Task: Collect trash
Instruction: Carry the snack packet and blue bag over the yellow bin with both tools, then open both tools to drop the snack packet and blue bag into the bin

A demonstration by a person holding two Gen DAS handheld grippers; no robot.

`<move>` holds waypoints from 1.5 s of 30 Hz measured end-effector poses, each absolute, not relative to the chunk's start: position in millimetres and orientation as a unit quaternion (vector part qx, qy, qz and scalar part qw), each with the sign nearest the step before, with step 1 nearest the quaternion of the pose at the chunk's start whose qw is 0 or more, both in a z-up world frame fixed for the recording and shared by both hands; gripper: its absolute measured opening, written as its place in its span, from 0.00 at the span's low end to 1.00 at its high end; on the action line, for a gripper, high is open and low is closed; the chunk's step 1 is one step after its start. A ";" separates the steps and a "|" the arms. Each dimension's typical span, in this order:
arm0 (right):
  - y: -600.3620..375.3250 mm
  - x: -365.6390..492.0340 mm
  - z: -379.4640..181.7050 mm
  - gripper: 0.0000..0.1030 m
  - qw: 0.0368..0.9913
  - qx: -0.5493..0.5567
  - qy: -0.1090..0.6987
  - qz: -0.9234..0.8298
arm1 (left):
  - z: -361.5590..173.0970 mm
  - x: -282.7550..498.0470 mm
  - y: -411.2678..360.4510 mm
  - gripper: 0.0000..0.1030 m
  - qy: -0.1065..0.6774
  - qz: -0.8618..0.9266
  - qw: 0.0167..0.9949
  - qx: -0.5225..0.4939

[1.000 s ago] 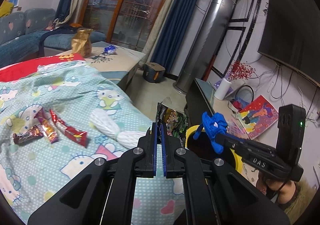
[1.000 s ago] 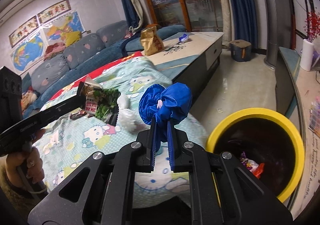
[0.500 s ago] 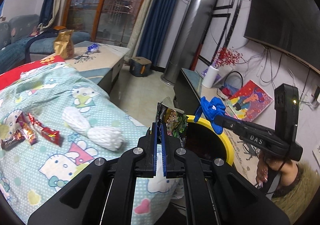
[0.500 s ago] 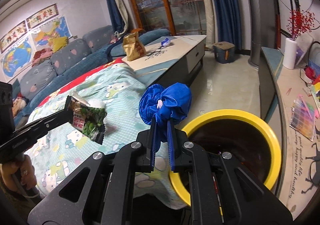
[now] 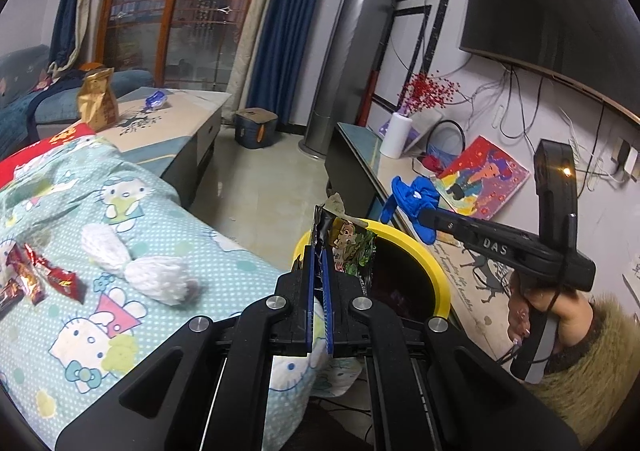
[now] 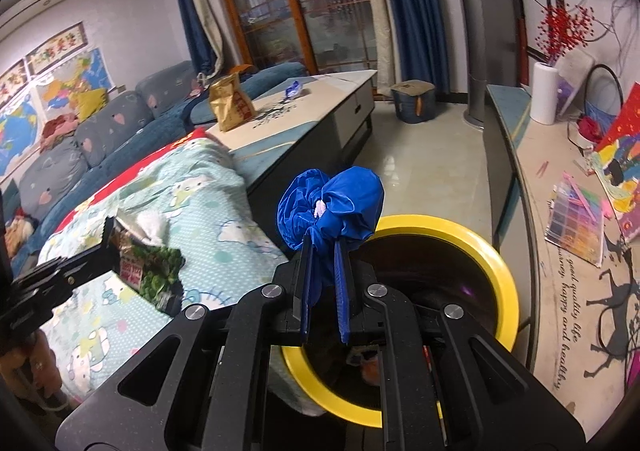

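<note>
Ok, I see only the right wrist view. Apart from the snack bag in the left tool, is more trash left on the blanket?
Observer: Yes. Red candy wrappers lie on the blanket, well away from the yellow bin.
Operator: Anything between them and the bin?
Observer: A white wad, two lumps joined. In your view the snack bag hides most of it.

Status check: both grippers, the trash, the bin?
Left gripper shut on snack wrapper. Right gripper shut on blue wad. Both at the yellow bin. Nothing in the way.
</note>
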State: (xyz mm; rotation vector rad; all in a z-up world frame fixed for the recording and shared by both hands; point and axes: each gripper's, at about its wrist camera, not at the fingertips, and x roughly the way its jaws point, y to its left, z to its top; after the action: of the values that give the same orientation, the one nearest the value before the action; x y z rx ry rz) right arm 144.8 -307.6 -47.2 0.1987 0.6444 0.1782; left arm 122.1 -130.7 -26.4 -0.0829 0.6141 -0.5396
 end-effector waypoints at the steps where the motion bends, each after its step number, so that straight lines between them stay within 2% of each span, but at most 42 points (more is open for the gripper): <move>1: -310.1 146.1 -47.8 0.06 0.940 0.099 0.317 0.084 | -26.8 122.0 -133.3 0.04 0.299 -0.265 0.916 -0.038; 45: -368.5 159.2 -98.8 0.06 0.916 0.141 0.374 0.032 | -99.0 139.5 -236.8 0.04 0.377 -0.327 0.866 0.017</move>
State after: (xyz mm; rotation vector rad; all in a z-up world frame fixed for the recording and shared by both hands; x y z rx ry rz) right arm 159.2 -368.5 -98.8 0.2892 0.7693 0.0664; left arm 139.5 -236.8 -99.0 0.0365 0.7898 -0.6851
